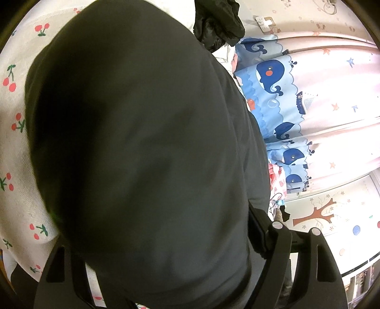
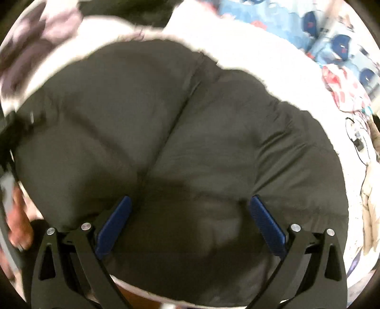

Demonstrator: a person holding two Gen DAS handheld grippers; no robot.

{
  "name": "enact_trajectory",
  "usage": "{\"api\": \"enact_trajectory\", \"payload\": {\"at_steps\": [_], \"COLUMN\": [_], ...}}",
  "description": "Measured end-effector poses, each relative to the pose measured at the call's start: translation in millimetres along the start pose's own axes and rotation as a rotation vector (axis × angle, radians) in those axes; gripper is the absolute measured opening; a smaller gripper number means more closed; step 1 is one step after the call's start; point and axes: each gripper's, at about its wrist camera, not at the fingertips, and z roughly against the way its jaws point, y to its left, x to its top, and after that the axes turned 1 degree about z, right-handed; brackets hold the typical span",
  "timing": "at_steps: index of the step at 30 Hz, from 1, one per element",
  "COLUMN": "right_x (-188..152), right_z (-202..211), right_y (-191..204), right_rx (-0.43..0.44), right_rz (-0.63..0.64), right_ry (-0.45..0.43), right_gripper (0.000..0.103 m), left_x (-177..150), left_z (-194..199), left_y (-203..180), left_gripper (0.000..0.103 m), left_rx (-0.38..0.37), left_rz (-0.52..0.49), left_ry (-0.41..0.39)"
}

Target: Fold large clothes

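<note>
A large dark grey padded garment [image 1: 142,147] lies on a white cherry-print sheet [image 1: 14,147] and fills most of the left wrist view. My left gripper [image 1: 161,237] has its jaws wide apart, and the garment's bulk bulges up between them and over the left finger. The right finger's pad [image 1: 258,230] sits at the garment's edge without visibly squeezing it. In the right wrist view the same garment [image 2: 190,133] spreads out with a seam down its middle. My right gripper [image 2: 190,214] hovers over it, open, its blue pads [image 2: 114,223] far apart with nothing pinched.
A shiny black garment [image 1: 218,21] is heaped at the far end of the bed. A curtain with blue whales [image 1: 280,95] hangs to the right, beside a wall with a tree sticker [image 1: 318,214]. A person's hand [image 2: 19,225] shows at the left edge. Patterned clothes [image 2: 344,90] lie at the right.
</note>
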Motion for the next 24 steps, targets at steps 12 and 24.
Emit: {"api": "enact_trajectory", "payload": {"at_steps": [12,24], "right_x": [20.1,78.6], "right_z": [27.9,-39.5], "right_y": [-43.3,-78.0], "right_rx": [0.093,0.020], "right_rz": [-0.103,-0.166], "right_ry": [-0.208,-0.151], "right_gripper": [0.097,0.097], "left_x": [-3.2,-0.3], "left_z": [14.2,-6.2], "left_y": [18.8,8.9], "left_gripper": [0.077,0.077], "left_rx": [-0.018,0.003], "left_rz": [0.023,0.026], "left_ry": [0.000,-0.002]}}
